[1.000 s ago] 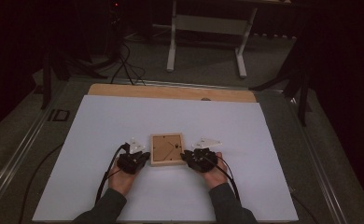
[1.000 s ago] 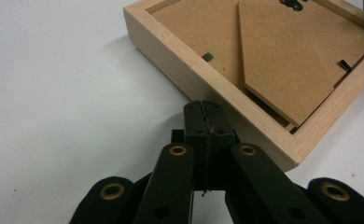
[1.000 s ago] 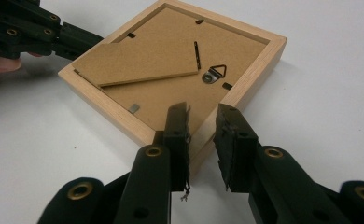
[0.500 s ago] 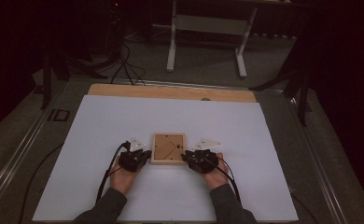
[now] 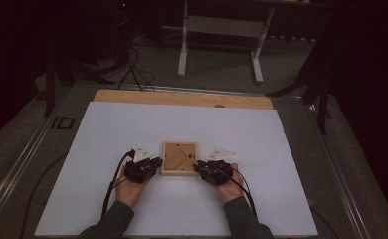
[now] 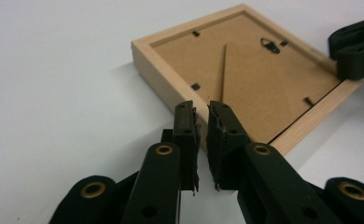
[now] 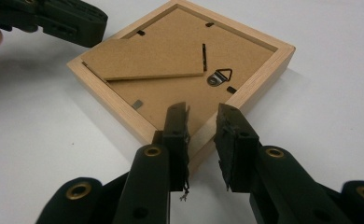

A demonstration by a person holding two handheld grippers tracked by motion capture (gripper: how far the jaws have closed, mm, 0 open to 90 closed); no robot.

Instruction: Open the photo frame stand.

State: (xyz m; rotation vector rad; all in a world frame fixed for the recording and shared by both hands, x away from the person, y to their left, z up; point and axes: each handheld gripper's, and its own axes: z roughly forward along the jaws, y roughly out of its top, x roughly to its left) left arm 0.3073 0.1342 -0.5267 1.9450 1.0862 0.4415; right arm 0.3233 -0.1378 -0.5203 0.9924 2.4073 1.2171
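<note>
Face down near the middle of the white table sheet (image 5: 107, 139) lies the wooden picture frame (image 5: 180, 158), its hardboard back, clips and hanging ring still in place; judging by this, opening or lifting it is all yet to come. At the frame's left edge, the left gripper (image 6: 203, 126) has just been parting its jaws to a narrow slit, nothing between them. At the frame's right corner, the right gripper (image 7: 202, 125) stands slightly wider, straddling the rim without evident pinch.
</note>
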